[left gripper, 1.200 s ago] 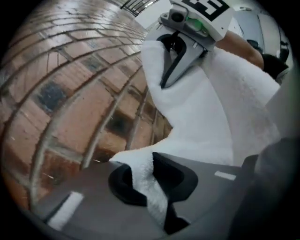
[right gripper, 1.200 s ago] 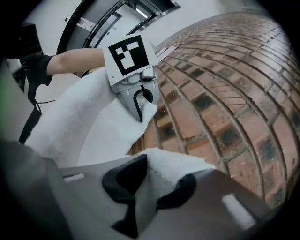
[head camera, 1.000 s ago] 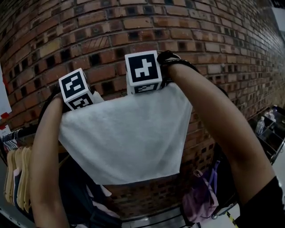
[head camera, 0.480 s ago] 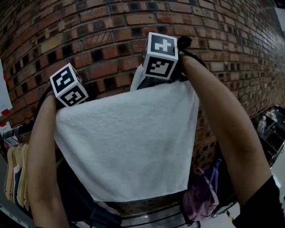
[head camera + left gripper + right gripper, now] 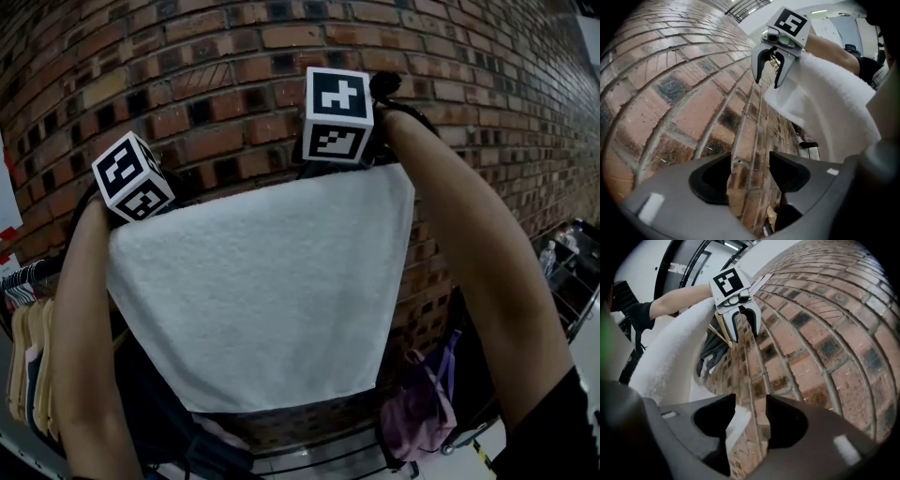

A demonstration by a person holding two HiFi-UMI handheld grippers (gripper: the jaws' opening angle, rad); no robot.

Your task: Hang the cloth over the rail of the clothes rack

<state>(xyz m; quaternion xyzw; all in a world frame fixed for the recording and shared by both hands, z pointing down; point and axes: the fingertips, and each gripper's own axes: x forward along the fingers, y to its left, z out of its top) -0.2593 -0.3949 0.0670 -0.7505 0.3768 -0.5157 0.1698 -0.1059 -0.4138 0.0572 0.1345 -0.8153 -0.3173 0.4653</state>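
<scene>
A white cloth (image 5: pixel 262 291) hangs flat in front of the brick wall, its top edge straight and level; the rail under it is hidden. In the head view only the marker cubes show: the left one (image 5: pixel 131 176) above the cloth's top left corner, the right one (image 5: pixel 337 114) above its top right. My left gripper (image 5: pixel 749 164) has its jaws opening, with only brick wall seen between them. My right gripper (image 5: pixel 751 404) is open; a loose cloth corner (image 5: pixel 736 420) lies between its jaws, and the pads do not press on it.
The curved brick wall (image 5: pixel 187 75) stands close behind the cloth. Hangers with clothes (image 5: pixel 28 366) hang at the lower left. Dark garments (image 5: pixel 159 412) and a purple bag (image 5: pixel 422 412) are below the cloth. A wire shelf (image 5: pixel 572 272) stands at the far right.
Both grippers have risen and spread apart, and their jaws have let go of the cloth's top corners. The cloth now hangs wider and flatter.
</scene>
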